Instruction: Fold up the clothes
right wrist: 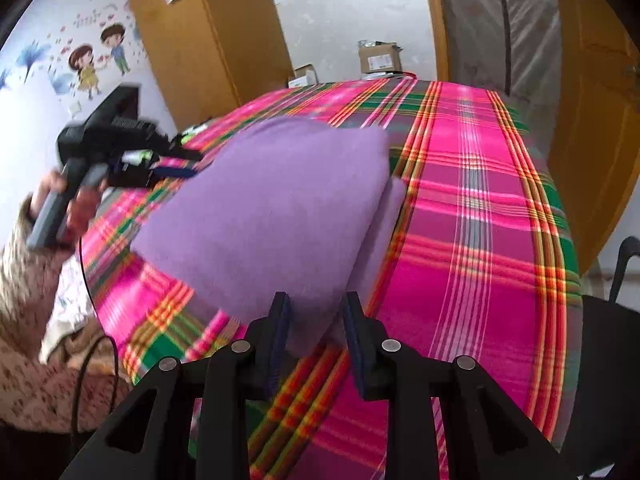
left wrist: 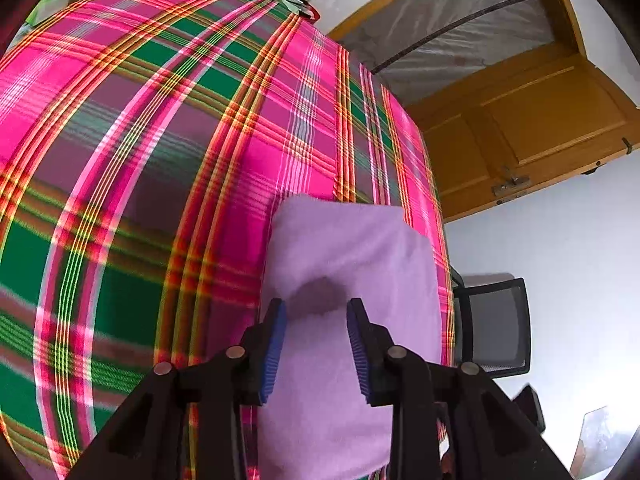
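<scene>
The lilac cloth (right wrist: pixel 272 208) lies folded on the pink plaid cover (right wrist: pixel 472 240), and the right gripper (right wrist: pixel 316 324) holds its near corner between half-open jaws, while the left gripper (left wrist: pixel 316 344) stands partly open over the cloth with the pads not clearly pressing it. To finish this fold well, I think both corners should come down together and the edges be matched before letting go. The cardboard box (right wrist: pixel 378 58) behind is too far to see inside.
</scene>
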Available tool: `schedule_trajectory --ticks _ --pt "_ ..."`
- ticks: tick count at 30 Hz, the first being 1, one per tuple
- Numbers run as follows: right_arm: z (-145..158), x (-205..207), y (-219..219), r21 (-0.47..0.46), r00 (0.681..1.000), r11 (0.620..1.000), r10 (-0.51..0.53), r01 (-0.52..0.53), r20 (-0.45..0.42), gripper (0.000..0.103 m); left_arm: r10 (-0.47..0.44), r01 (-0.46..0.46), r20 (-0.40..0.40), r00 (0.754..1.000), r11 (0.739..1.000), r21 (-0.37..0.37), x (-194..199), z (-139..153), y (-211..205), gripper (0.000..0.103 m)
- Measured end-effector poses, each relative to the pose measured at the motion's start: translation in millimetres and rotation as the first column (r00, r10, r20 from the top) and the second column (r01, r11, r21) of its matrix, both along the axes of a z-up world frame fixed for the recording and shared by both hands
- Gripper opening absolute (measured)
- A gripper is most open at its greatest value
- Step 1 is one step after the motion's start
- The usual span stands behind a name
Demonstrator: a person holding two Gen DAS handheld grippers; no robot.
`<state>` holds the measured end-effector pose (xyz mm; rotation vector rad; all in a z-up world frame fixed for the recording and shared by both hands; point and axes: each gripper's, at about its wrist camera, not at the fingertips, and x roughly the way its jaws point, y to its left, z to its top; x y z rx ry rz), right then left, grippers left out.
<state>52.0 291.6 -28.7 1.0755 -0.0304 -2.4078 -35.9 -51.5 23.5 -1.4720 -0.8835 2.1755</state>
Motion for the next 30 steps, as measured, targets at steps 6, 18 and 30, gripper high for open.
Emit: schedule_trajectory --ticks 6,18,30 --pt "-3 -26 12 -0.117 0.998 0.993 -0.024 0.031 0.056 0.057 -0.063 0.062 0.013 0.998 0.997 0.038 5 -7 2 0.038" --pt "-23 -83 21 -0.285 0.975 0.955 -0.020 0.083 0.219 0.068 -0.091 0.080 0.043 0.995 0.973 0.219 10 -29 -10 0.050" --pt "-31 -103 11 -0.331 0.967 0.941 0.022 0.065 0.253 0.070 -0.165 0.142 0.074 0.984 0.959 0.245 6 -45 -2 0.058"
